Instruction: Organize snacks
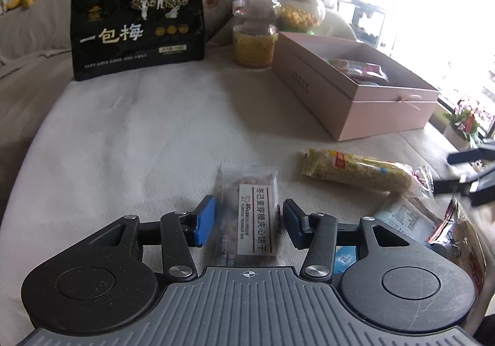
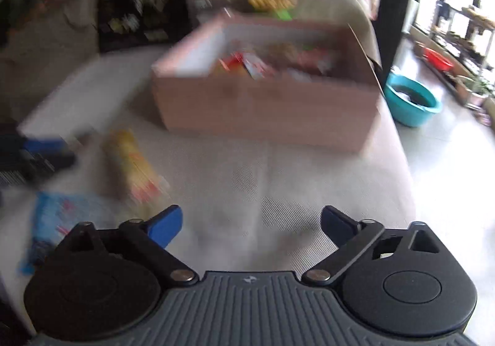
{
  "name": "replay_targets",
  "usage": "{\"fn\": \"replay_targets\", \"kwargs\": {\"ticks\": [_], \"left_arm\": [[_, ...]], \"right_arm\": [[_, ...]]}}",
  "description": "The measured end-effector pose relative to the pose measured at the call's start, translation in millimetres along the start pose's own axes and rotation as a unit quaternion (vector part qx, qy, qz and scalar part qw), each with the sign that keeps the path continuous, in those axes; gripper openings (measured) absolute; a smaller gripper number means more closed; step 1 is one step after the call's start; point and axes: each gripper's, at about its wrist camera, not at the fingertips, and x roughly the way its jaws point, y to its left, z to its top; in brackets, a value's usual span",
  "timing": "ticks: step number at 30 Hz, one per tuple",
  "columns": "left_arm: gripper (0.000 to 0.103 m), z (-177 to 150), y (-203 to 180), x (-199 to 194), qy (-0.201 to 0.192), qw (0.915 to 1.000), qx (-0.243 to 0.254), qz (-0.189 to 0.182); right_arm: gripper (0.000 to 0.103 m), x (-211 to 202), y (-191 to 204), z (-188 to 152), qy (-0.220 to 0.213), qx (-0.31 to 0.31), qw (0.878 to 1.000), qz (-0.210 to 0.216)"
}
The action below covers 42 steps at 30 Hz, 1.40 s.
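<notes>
Left hand-held gripper [image 1: 249, 224]: jaws part-open astride clear biscuit packet [image 1: 249, 207], pads just beside its edges, not pressing; contact uncertain. Packet flat on cloth-covered surface [image 1: 139, 145], long axis along gripper's pointing line; crinkly film, white label strip. Left hand nearer it.
Right of packet: yellow cereal bar [image 1: 359, 173], glossy wrapper, lying crosswise.
Right hand-held gripper [image 2: 250, 222]: wide open, empty; view blurred.
Beyond packet, to right: pink cardboard box [image 1: 386, 117], open, matte, rectangular, holding 2 or more snacks.
</notes>
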Motion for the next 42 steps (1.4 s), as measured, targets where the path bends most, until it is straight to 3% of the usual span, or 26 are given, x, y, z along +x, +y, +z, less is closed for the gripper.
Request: {"fn": "replay_targets", "kwargs": {"ticks": [5,11,13,15,18,23,27,29,31,33,34,38,42], "left_arm": [[0.043,-2.9,3.7,-3.1,-0.011,0.9999,-0.011,0.004],[0.041,-7.9,13.5,-9.0,-0.017,0.9992,-0.034,-0.01],[0.04,-9.8,17.2,-12.5,-0.016,0.9991,-0.036,-0.015],[0.04,-11.7,19.7,-16.7,-0.018,0.9993,-0.032,-0.004],[0.04,-13.4,25.8,-20.4,-0.022,0.9988,-0.035,0.025],[0.04,-14.3,36.1,-21.3,-0.025,0.9978,-0.059,0.019],[0.04,-15.6,37.1,-21.8,-0.028,0.9976,-0.061,0.017],[0.04,-15.6,38.2,-21.4,-0.028,0.9975,-0.063,0.014],[0.04,-16.5,37.6,-21.9,-0.029,0.9975,-0.062,0.015],[0.04,-16.9,37.1,-22.2,-0.031,0.9975,-0.061,0.015],[0.04,-17.3,37.7,-22.5,-0.032,0.9974,-0.063,0.014],[0.04,-18.7,41.5,-23.8,-0.036,0.9967,-0.072,0.005],[0.04,-19.2,43.7,-25.0,-0.038,0.9961,-0.079,0.0]], "right_arm": [[0.094,6.3,33.0,34.5,0.0,-0.04,0.998,0.054],[0.091,15.0,66.5,63.2,-0.004,-0.095,0.995,0.003],[0.091,14.4,67.0,66.4,0.014,-0.114,0.993,0.019],[0.091,13.1,73.4,62.4,0.055,-0.154,0.985,0.061],[0.091,6.8,88.6,54.9,0.057,-0.188,0.978,0.071],[0.09,27.6,112.4,71.2,0.052,-0.15,0.982,0.104],[0.068,65.9,128.3,85.6,0.084,-0.101,0.984,0.12],[0.063,79.5,137.7,85.4,0.095,-0.102,0.983,0.116],[0.048,93.0,147.0,81.1,0.112,-0.11,0.982,0.103],[0.041,92.4,155.9,75.6,0.102,-0.131,0.982,0.087],[0.031,90.9,161.1,74.1,0.103,-0.146,0.98,0.083],[0.029,73.7,165.0,71.8,0.112,-0.159,0.977,0.091],[0.029,43.9,150.4,74.5,0.09,-0.144,0.982,0.086]]}}
